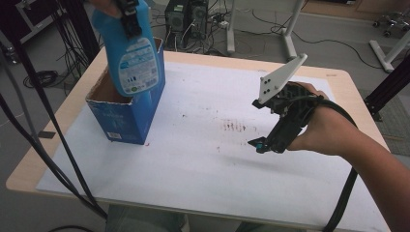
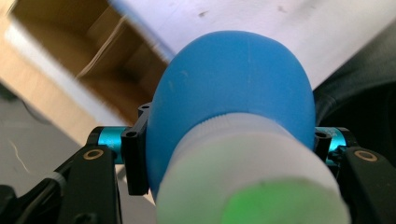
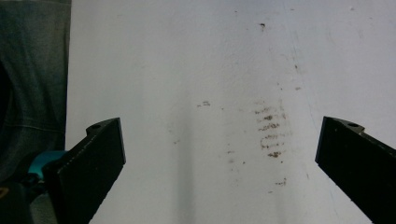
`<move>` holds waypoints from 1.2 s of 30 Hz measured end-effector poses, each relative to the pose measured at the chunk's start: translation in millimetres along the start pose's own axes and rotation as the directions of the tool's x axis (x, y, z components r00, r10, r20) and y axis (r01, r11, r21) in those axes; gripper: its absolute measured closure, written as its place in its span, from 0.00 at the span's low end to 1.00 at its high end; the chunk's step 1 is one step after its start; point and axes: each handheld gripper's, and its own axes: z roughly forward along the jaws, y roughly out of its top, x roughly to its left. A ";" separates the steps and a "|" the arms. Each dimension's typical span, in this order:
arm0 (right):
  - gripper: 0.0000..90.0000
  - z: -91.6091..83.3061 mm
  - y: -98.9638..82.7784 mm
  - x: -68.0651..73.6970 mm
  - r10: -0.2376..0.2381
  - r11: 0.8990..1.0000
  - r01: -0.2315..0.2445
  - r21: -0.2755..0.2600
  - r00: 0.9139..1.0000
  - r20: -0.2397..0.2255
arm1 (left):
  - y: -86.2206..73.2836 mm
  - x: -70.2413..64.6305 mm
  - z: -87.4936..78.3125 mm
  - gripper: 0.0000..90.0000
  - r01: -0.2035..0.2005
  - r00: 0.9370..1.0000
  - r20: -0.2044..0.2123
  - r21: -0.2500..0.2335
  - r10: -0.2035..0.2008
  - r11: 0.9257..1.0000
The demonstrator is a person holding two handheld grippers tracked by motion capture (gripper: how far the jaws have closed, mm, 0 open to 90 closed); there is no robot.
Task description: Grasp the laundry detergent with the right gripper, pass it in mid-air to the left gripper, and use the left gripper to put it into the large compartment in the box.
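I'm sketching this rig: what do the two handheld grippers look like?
Both the right gripper and the left gripper are black with teal fittings. The right bears a grey three-cornered plate with dark dots, and trails a thick black cable.

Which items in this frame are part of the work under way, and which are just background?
In the job:
- blue bottle, clamped in the left gripper above the box
- open blue cardboard box at the table's left
- right gripper, jaws apart, nothing in them, over the white sheet

Just lying about:
- brown smudges on the sheet
- computer towers and cables on the floor behind
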 end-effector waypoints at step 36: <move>0.01 8.7 -2.3 -2.0 0.024 0.999 -0.024 0.031 1.000 -0.001 | -2.0 58.6 115.7 0.41 -0.071 0.998 0.012 0.132 0.070 0.989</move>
